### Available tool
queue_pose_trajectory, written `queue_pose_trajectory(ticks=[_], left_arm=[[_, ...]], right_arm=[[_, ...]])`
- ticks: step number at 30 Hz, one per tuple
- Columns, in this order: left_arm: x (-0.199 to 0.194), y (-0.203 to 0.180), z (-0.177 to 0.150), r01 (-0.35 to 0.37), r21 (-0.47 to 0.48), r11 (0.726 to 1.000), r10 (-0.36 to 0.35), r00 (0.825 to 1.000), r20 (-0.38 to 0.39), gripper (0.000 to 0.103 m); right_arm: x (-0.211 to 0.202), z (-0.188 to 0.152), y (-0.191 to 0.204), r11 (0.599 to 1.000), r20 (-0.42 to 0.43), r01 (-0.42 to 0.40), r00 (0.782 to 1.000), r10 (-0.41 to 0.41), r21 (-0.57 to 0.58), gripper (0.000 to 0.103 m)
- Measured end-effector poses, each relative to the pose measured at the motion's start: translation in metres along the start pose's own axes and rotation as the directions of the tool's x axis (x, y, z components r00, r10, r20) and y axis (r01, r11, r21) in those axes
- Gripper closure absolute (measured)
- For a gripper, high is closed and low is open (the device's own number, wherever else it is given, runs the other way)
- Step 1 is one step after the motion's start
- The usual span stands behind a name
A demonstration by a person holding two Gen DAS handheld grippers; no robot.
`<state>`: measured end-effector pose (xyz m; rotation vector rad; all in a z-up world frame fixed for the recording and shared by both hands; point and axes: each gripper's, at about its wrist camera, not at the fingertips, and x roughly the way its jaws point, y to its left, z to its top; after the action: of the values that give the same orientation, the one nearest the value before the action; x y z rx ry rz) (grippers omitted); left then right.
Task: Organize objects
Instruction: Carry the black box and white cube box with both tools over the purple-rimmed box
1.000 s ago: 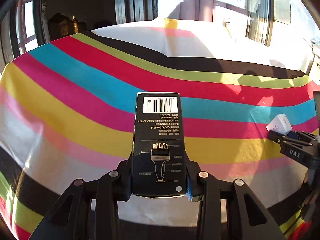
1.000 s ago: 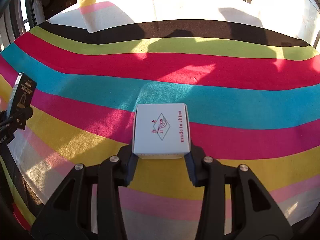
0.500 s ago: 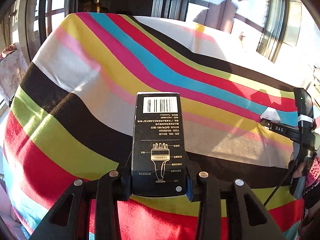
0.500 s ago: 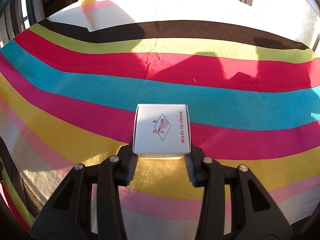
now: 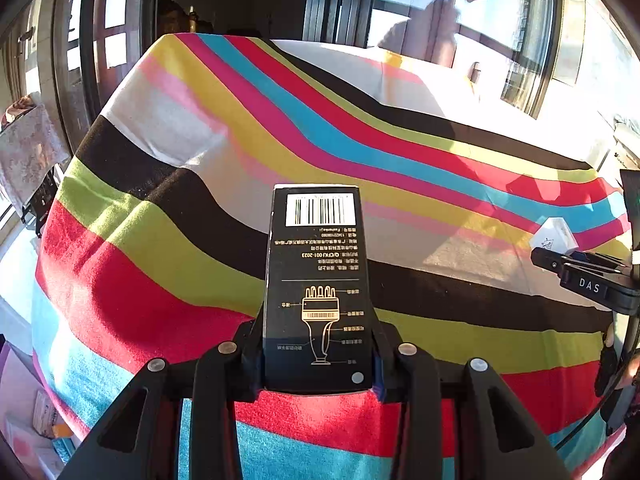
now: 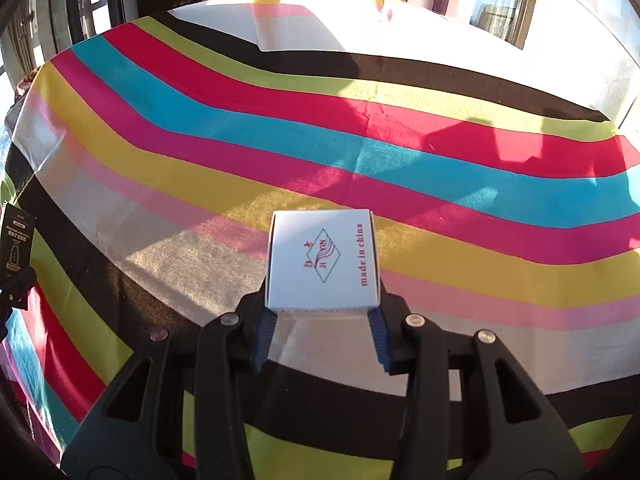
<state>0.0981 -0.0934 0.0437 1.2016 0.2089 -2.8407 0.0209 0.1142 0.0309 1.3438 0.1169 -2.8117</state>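
Observation:
My left gripper (image 5: 318,364) is shut on a tall black box (image 5: 318,280) with a barcode and a gold drawing. It holds the box above the near edge of the striped tablecloth (image 5: 240,152). My right gripper (image 6: 322,320) is shut on a small white box (image 6: 322,260) printed "made in china", held above the cloth (image 6: 280,136). The right gripper (image 5: 560,258) with its white box (image 5: 554,234) shows at the right edge of the left wrist view. The black box (image 6: 16,240) shows at the left edge of the right wrist view.
The striped cloth covers a table and hangs over its near edge (image 5: 120,320). Windows (image 5: 500,12) stand behind the table. Boxes and papers lie on the floor at lower left (image 5: 36,424). A cloth-covered object (image 5: 24,148) stands to the left.
Both grippers have pulled back from the table with their boxes. More of the cloth's near, hanging edge shows in both views. The right gripper now sits closer beside the left one.

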Motion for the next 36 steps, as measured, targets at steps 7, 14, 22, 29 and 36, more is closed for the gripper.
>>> queue_pose_trajectory(ticks=[7, 14, 22, 29, 36], left_arm=[[-0.018, 0.002, -0.014, -0.009, 0.03, 1.0, 0.008, 1.0, 0.019, 0.063], [-0.036, 0.007, -0.025, -0.021, 0.05, 0.999, 0.019, 0.999, 0.045, 0.063], [-0.053, 0.023, -0.031, -0.032, 0.032, 0.999, 0.03, 0.997, 0.066, 0.063], [-0.067, 0.039, -0.049, -0.036, 0.026, 0.999, 0.035, 0.998, 0.052, 0.063], [-0.086, 0.067, -0.076, -0.072, -0.005, 0.997, 0.072, 0.996, 0.043, 0.063]], right_arm=[[-0.022, -0.023, 0.031, 0.998, -0.001, -0.032, 0.999, 0.032, -0.06, 0.058], [-0.04, -0.035, 0.064, 0.988, 0.003, -0.073, 0.997, 0.074, -0.137, 0.058], [-0.054, -0.043, 0.094, 0.973, 0.004, -0.108, 0.994, 0.111, -0.203, 0.058], [-0.063, -0.059, 0.135, 0.941, -0.014, -0.163, 0.986, 0.167, -0.297, 0.058], [-0.089, -0.071, 0.183, 0.881, -0.001, -0.217, 0.971, 0.239, -0.42, 0.058]])
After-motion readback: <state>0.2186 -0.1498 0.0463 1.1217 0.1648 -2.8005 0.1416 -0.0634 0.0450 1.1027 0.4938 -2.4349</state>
